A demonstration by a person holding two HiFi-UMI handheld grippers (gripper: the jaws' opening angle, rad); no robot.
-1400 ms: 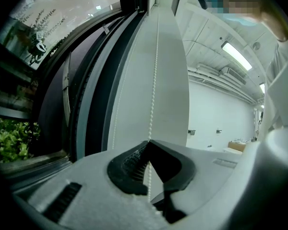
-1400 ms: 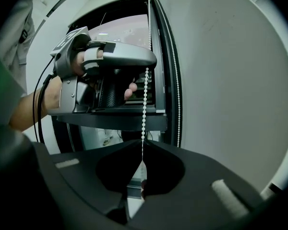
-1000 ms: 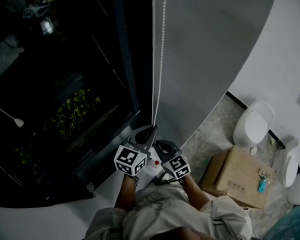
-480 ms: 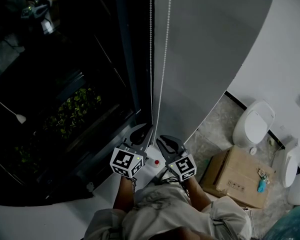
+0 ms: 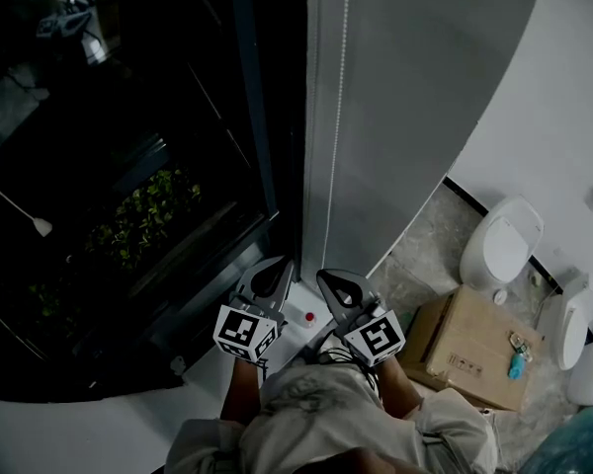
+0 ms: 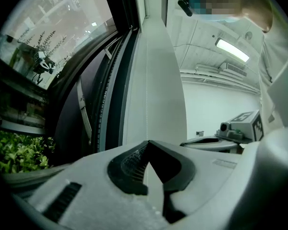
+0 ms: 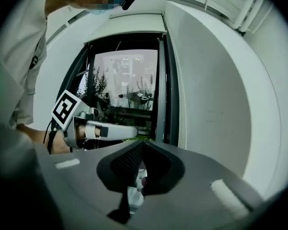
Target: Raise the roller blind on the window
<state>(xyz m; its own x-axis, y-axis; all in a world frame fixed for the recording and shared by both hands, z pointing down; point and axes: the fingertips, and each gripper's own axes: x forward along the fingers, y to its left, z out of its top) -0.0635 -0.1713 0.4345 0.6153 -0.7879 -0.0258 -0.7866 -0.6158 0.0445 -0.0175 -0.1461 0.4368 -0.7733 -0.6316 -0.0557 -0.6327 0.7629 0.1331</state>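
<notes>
Left gripper view alone shows bead chain (image 6: pixel 146 90) dropping from 12 o'clock into left gripper (image 6: pixel 148 143), jaws just clenched on it. Right gripper (image 7: pixel 141 143) clamped empty; both level, roller blind (image 5: pixel 425 97) at 1 o'clock.

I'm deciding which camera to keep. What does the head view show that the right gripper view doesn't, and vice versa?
Only the head view: the cardboard box and white toilet. Only the right gripper view: the window top edge and the ceiling. Both: the window, blind, chain, left gripper and the plants outside.
</notes>
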